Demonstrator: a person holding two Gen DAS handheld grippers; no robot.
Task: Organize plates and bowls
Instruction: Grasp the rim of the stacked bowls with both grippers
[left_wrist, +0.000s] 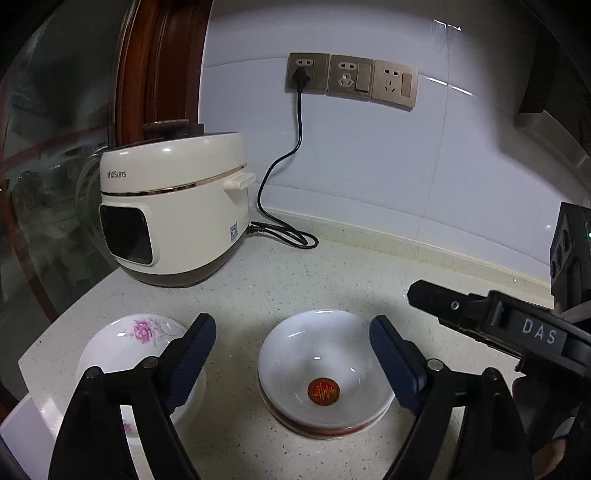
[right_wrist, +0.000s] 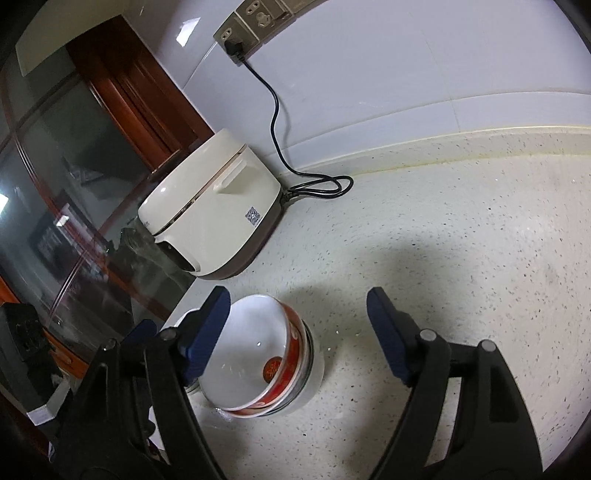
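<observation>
Here the speckled desk (left_wrist: 314, 280) carries a cream rice cooker (left_wrist: 173, 214) at the back left, its black cord (left_wrist: 291, 155) running up to a wall socket (left_wrist: 306, 72) in a row of three on the pale wall. A dark wooden frame with glass stands behind the cooker. Nothing lies between the cooker and the dishes.

The bowl stack (left_wrist: 325, 373) sits on the desk near the front: the top bowl is white inside with a round red seal at its bottom, and a red band shows along the outside rim; from the right wrist view the stack (right_wrist: 266, 354) leans a little and has at least two more bowls under it. Just left of it lies a white flowered plate (left_wrist: 136, 343) with a pink blossom, partly hidden by a finger.

The left gripper (left_wrist: 291, 354) stands wide apart, its blue pads on either side of the stack without touching it. The right gripper (right_wrist: 295, 328) is likewise wide, holding nothing, with the stack beside its left finger.
</observation>
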